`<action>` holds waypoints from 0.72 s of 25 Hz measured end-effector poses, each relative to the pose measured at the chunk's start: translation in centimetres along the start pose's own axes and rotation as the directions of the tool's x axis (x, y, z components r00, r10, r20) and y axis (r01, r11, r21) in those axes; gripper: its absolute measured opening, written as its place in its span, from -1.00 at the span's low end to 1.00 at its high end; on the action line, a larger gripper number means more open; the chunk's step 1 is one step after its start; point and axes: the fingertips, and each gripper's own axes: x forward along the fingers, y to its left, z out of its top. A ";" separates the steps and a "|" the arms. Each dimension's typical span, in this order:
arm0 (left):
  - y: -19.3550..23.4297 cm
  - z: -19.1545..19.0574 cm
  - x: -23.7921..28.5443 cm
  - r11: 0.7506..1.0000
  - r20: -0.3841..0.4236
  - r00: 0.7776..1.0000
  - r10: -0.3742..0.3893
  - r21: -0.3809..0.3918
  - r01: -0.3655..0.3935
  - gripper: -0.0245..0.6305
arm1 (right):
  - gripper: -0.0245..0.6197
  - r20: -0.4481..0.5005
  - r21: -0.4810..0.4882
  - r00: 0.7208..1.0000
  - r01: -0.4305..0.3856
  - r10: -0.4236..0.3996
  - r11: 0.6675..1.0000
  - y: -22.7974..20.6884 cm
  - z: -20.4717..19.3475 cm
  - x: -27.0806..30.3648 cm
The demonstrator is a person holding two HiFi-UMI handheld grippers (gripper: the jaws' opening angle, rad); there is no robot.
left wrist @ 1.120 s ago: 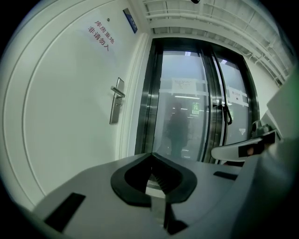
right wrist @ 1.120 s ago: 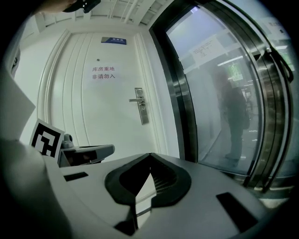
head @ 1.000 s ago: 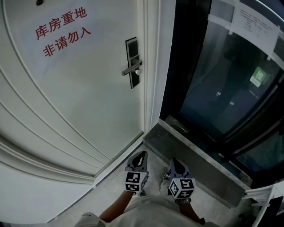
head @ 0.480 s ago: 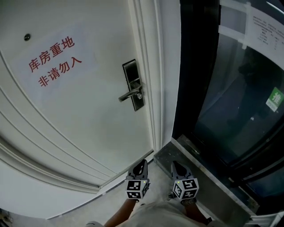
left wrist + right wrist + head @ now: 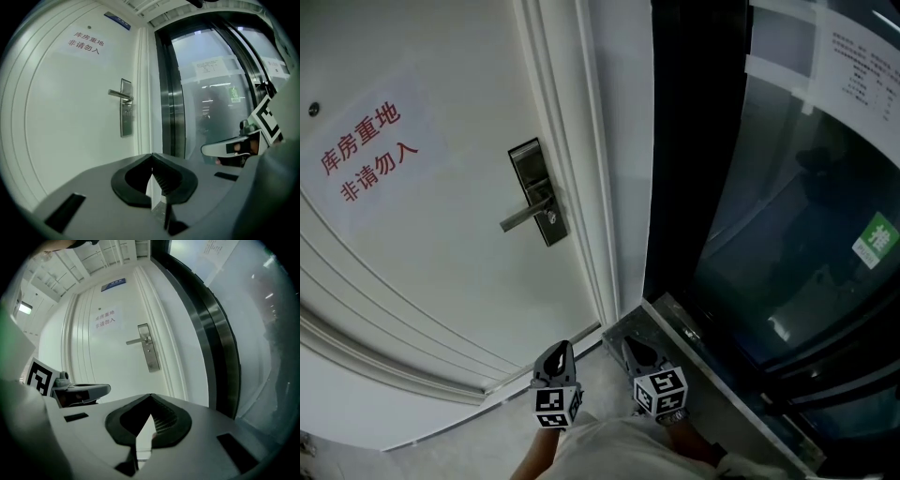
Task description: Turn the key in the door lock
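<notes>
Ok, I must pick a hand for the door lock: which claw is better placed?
Probably left. The left claw sits nearer the silver metal lock plate on the white door; the right claw is nearer the dark glass panel. Both shut, empty.

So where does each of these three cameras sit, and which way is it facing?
Head view: on the person's head, looking steeply down at the white door and glass wall; left gripper, right gripper and a forearm show below.
Left gripper view: on the left gripper, facing the door over its shut jaws; the right gripper shows at right.
Right gripper view: on the right gripper, facing the door over its shut jaws; the left gripper shows at left.
Shared: all three show the lever handle and red-lettered sign.
</notes>
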 end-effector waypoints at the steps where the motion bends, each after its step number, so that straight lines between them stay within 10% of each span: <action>1: 0.3 -0.2 0.0 1.000 -0.003 1.000 0.022 -0.008 -0.022 -0.90 | -0.92 -0.002 -0.007 1.000 -0.012 0.012 1.000 -0.1 0.1 0.3; 18: 7.5 0.6 9.1 0.995 0.032 0.998 0.049 -0.092 -0.046 -0.90 | -0.92 -0.072 -0.127 0.997 -0.018 0.009 0.992 -0.8 3.3 10.1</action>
